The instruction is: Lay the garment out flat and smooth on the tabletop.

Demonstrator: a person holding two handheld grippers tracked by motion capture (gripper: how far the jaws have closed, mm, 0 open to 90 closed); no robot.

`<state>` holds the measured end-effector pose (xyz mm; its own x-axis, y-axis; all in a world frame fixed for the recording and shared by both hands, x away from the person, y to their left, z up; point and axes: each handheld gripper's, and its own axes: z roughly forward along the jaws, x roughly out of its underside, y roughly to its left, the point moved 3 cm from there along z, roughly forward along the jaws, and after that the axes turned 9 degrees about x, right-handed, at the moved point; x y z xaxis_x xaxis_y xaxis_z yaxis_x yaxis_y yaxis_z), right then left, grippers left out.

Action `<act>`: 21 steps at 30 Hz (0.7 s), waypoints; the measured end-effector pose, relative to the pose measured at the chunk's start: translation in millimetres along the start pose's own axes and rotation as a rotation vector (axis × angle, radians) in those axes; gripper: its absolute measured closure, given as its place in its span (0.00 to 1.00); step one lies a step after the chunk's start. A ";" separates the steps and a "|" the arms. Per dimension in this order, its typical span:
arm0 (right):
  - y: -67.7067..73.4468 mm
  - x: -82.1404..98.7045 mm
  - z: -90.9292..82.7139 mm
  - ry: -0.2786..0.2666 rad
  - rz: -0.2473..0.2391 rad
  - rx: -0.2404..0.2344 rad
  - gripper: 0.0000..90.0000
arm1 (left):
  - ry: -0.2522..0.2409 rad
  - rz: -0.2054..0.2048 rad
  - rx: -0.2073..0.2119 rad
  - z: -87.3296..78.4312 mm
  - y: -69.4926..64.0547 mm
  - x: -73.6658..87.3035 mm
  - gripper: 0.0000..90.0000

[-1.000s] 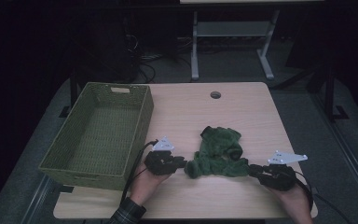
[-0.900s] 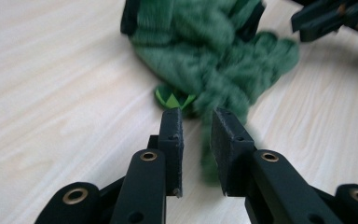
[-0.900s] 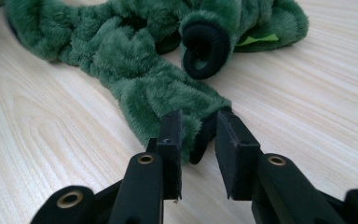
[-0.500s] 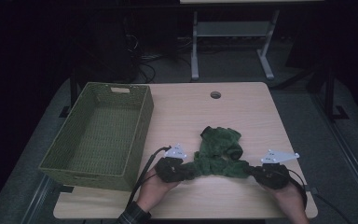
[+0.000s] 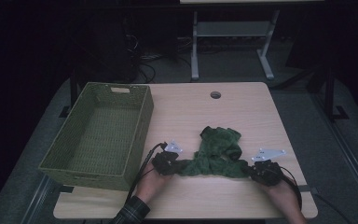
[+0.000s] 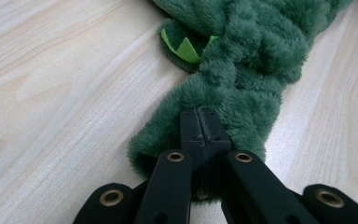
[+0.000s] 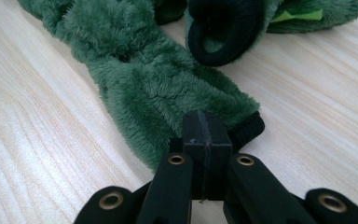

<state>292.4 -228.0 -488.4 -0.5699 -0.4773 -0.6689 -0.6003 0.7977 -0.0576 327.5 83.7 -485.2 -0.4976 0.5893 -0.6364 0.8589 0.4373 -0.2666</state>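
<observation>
green fleece garment (image 5: 216, 154) lies low-centre of frame on the desk (image 5: 242, 107), right of the wicker basket (image 5: 100, 133). left tongs (image 5: 165, 163) & right tongs (image 5: 260, 171) both clamped on its ends. soft, light, floppy; will sag btwn grips, so hold by cuffs/ends.

Green fleece garment (image 5: 216, 151) on my table

Fuzzy, crumpled, lying flat near the front edge, ends stretched sideways, dark cuff showing.

green fleece garment (image 5: 216, 154) between tongs

Fuzzy green plush garment (image 6: 242, 60), matt wooden table (image 6: 60, 93)
</observation>
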 end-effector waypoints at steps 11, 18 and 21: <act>10.4 17.0 -17.7 0.034 0.000 -0.028 1.00 | 0.002 -0.041 0.105 -13.9 -18.6 24.6 1.00; 25.5 30.3 -30.8 0.030 -0.003 -0.046 1.00 | 0.002 -0.032 0.139 -19.6 -30.6 37.0 1.00; 29.8 32.2 -33.4 0.032 0.001 -0.042 1.00 | 0.002 -0.024 0.144 -20.5 -31.2 34.8 0.97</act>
<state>237.4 -232.0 -486.9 -0.5875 -0.4884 -0.6452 -0.6226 0.7821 -0.0251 280.9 104.5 -484.1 -0.5179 0.5813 -0.6276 0.8554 0.3489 -0.3828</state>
